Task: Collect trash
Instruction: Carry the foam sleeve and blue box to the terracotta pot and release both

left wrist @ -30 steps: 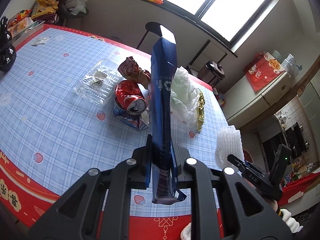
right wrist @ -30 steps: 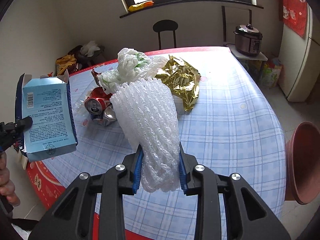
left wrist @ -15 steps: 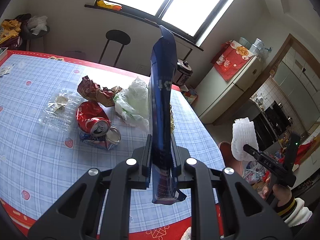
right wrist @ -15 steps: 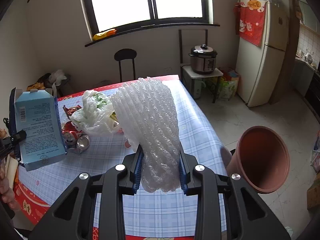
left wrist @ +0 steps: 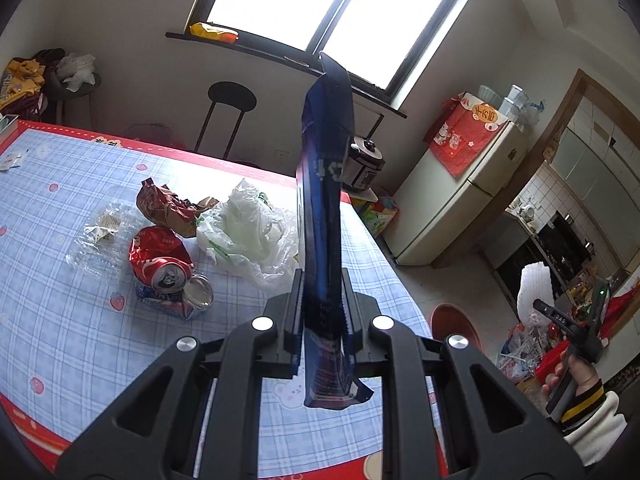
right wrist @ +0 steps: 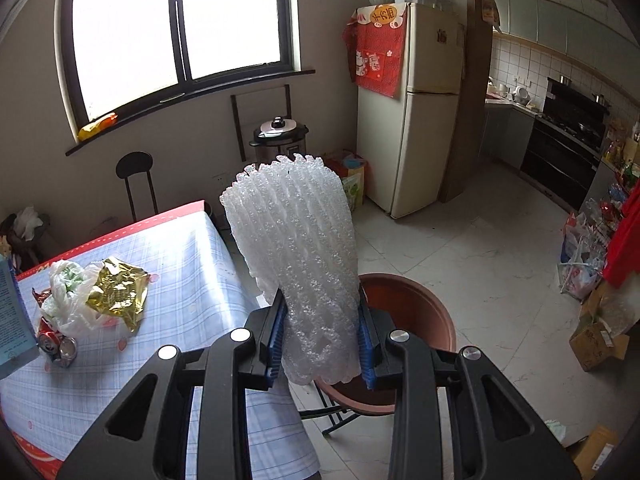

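My left gripper (left wrist: pixel 320 320) is shut on a flattened dark blue carton (left wrist: pixel 324 208), held edge-on above the table's right side. My right gripper (right wrist: pixel 322 340) is shut on a white foam net sleeve (right wrist: pixel 296 256) and holds it over the brown bin (right wrist: pixel 416 304) beside the table. The right gripper with the sleeve (left wrist: pixel 534 292) also shows in the left wrist view, off the table's right edge. The carton's pale blue face (right wrist: pixel 12 320) shows at the left edge of the right wrist view.
On the blue checked table (left wrist: pixel 60 280) lie crushed red cans (left wrist: pixel 160 256), a white plastic bag (left wrist: pixel 248 232), a brown wrapper (left wrist: pixel 168 208), a clear plastic tray (left wrist: pixel 104 232) and a gold foil wrapper (right wrist: pixel 116 292). A fridge (right wrist: pixel 408 120), rice cooker (right wrist: pixel 278 140) and stool (right wrist: pixel 134 180) stand behind.
Both grippers have swung right, away from the table's middle. The right gripper has carried the foam sleeve off the table to above the brown bin. The left still holds the carton.
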Available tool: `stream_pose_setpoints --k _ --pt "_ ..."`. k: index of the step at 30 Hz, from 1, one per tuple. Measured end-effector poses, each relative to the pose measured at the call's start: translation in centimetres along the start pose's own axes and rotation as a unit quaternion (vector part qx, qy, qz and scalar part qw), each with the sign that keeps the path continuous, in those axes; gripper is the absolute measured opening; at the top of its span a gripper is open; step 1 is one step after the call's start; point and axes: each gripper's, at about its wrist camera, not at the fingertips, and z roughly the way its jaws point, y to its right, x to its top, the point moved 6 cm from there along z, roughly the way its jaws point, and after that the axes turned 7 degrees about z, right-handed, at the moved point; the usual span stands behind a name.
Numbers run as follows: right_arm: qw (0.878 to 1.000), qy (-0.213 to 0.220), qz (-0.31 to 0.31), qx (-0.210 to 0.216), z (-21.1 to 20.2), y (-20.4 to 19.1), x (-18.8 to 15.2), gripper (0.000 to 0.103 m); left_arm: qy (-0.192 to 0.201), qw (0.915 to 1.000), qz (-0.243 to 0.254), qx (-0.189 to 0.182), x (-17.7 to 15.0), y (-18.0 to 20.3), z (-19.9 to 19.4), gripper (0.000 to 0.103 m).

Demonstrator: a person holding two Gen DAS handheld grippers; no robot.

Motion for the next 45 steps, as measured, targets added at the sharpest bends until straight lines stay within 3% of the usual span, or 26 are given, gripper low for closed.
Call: stream_pose_setpoints --k 7,11,14,16,18,24,30,34,38,45 --pt "0.999 -0.022 0.032 0.008 4.3 6.5 1.2 0.030 0.014 0.9998 0.008 0.009 -1.2 7.2 -0.6 0.019" --pt "0.999 -0.022 0.035 0.022 5.4 8.2 2.4 0.031 0.016 0.9999 0.002 0.006 -2.2 10.6 -0.6 0.019" --pt "0.998 -0.027 0.027 0.042 6.1 8.4 3.3 0.047 0.008 0.9999 0.004 0.009 -3.0 12.8 -0.3 0.019" --pt "0.999 -0.016 0.025 0.045 6.0 8.6 4.0 0.071 0.004 1.0000 0.005 0.007 -3.3 13.8 -0.1 0.019" --pt "0.998 -0.006 0.025 0.050 5.6 8.7 4.7 0.082 0.001 0.9999 0.011 0.003 -3.4 15.0 0.2 0.019" --pt "0.997 0.021 0.027 0.070 2.7 10.0 6.7 0.097 -0.005 0.9980 0.051 -0.035 -2.9 19.9 2.0 0.019" --pt "0.995 0.062 0.031 0.066 -2.0 13.7 6.6 0.097 -0.048 0.9883 0.105 -0.101 -3.6 26.5 7.2 0.019" --pt "0.994 0.063 0.065 0.066 -4.6 17.4 5.3 0.097 -0.063 0.9794 0.138 -0.133 -4.0 31.2 11.5 0.019" --pt "0.996 0.061 0.064 0.021 -6.2 20.8 4.2 0.097 -0.073 0.9710 0.156 -0.166 -5.2 35.4 15.2 0.019" --pt "0.993 0.065 0.090 -0.031 -8.6 26.0 2.4 0.097 -0.113 0.9611 0.170 -0.186 -8.2 39.6 21.4 0.019"
